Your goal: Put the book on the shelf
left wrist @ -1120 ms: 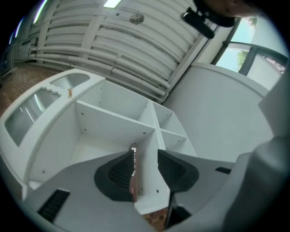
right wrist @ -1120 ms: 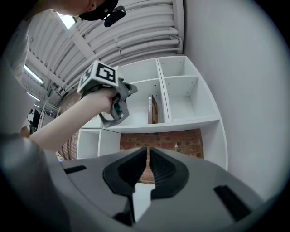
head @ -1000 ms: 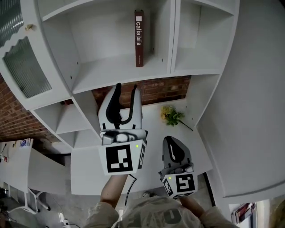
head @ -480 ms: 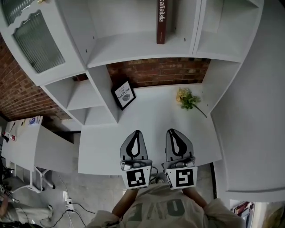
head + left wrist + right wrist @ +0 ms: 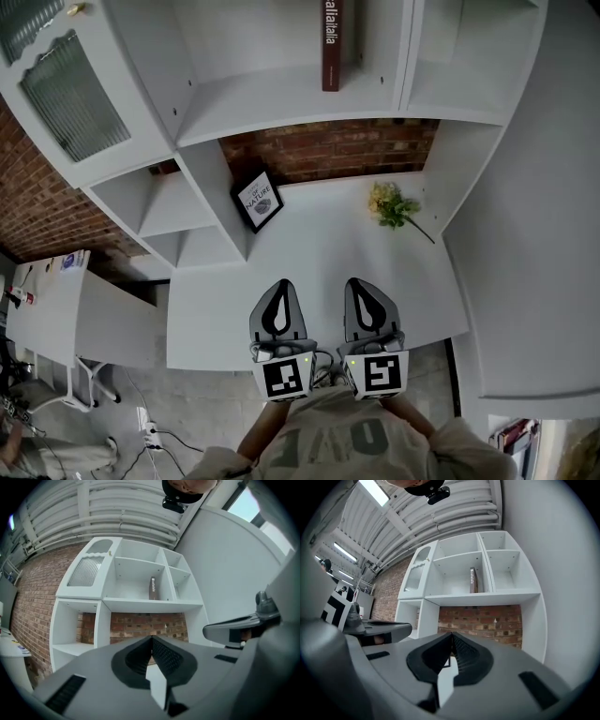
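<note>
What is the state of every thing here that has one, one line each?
Book: upright on the upper shelf, not held.
Left gripper: shut, empty.
Right gripper: shut, empty.
Glass cabinet door: closed.
Flower sprig: lying on the desk.
Framed picture: on the desk beside the shelf divider.

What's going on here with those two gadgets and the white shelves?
A person holds a gripper in each hand: the left gripper and the right gripper hang side by side at the near edge of the white desk, fingers closed on nothing. The brown book already stands upright on the shelf.
</note>
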{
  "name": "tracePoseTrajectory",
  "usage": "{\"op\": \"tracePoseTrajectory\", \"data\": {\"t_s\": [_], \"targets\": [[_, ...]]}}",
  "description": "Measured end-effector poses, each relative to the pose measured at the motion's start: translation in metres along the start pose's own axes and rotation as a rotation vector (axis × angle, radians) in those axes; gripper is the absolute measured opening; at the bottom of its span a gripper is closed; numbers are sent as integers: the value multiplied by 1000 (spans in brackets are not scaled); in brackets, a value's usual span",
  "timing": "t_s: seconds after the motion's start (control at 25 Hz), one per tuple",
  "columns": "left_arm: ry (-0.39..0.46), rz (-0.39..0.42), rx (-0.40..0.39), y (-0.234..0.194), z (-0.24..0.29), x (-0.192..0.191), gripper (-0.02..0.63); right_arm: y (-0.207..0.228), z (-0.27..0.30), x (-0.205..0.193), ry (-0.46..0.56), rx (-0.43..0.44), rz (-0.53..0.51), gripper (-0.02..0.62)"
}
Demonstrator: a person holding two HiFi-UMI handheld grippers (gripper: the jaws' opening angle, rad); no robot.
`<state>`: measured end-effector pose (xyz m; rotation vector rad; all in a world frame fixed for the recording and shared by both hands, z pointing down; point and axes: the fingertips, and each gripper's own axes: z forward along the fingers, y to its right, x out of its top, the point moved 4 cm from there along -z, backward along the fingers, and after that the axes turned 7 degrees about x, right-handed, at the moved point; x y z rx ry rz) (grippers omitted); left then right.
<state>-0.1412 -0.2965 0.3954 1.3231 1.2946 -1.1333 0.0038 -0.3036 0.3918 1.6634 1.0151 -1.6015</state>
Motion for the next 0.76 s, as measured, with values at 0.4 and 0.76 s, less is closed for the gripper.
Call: {"op": "tracePoseTrajectory", "data": {"t_s": [0.4,0.76], "targets": [[-50,-8,4,0,0,-10,14,-5,0,-10,-26,18,30,17],[-60,-8,29,-8,-1,-9,14,-9,8,-20,-70,55,53,17]]}}
